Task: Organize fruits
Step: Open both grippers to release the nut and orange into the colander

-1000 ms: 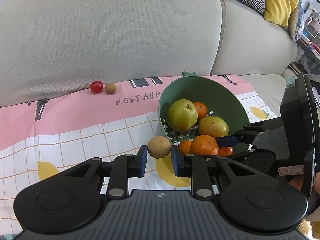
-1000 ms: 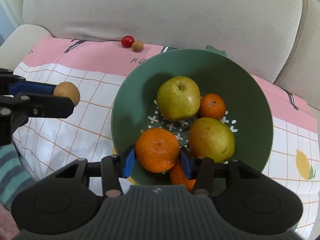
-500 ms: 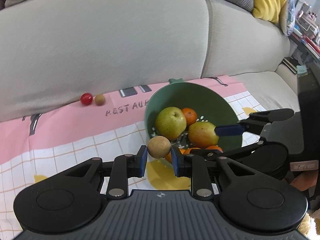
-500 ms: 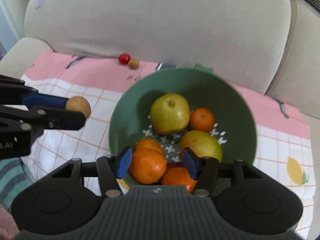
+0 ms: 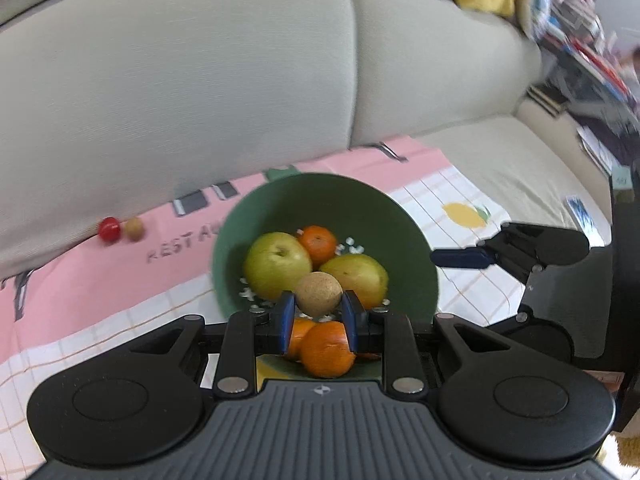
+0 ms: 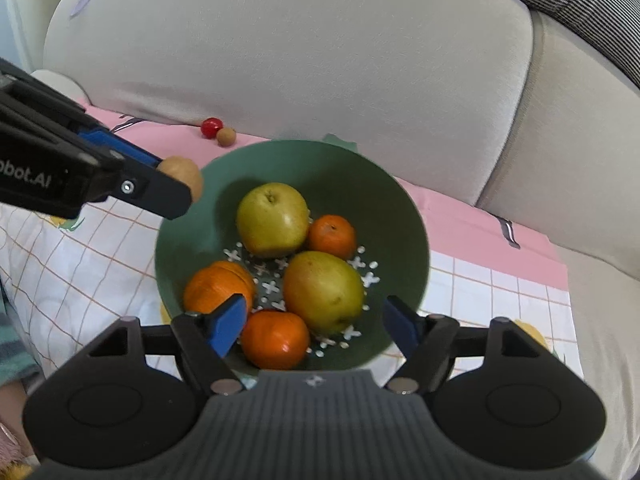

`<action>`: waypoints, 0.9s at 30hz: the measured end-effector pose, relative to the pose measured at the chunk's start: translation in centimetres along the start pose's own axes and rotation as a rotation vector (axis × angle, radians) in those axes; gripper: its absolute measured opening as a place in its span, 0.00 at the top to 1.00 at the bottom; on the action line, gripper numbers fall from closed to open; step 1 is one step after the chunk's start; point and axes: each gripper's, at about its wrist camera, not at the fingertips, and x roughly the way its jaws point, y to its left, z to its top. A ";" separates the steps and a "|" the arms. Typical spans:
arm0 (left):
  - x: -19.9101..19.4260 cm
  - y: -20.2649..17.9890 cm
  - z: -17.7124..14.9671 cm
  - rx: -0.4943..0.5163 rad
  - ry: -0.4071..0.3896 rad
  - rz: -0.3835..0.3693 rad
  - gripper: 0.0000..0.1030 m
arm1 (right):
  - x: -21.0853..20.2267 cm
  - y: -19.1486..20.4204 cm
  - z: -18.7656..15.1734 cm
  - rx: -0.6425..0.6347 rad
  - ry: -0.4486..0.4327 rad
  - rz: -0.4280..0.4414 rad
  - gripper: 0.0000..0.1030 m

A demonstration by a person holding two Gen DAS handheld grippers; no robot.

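Left wrist view: the left gripper (image 5: 319, 314) is closed on a small tan fruit (image 5: 319, 294), pinched between its blue pads. Just past the fingertips sits a green bowl (image 5: 416, 240) on a checked cloth over a sofa seat, holding two pears and several oranges. Far off to the gripper's left, a red fruit (image 5: 109, 229) and a second tan fruit (image 5: 133, 228) rest against the sofa back. The picture is blurred, and the gripper body hides the bowl's near rim.

Right wrist view: the right gripper (image 6: 316, 322) is wide open and empty, its fingers hanging over the bowl's near side. The left gripper enters from the left, with the tan fruit beside the bowl's rim; whether it is over the bowl is unclear.

Risk: released too early, the round fruit would likely strike the rim, bounce off and roll away.
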 end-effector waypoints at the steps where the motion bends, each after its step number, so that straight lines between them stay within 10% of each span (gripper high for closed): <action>1: 0.5 -0.2 0.2 0.009 0.016 -0.005 0.73 | -0.1 -0.2 -0.2 0.007 -0.006 0.001 0.29; 27: 7.7 1.5 1.0 -0.087 0.212 -0.016 0.72 | 2.8 -0.1 0.5 -0.038 -0.011 0.053 0.29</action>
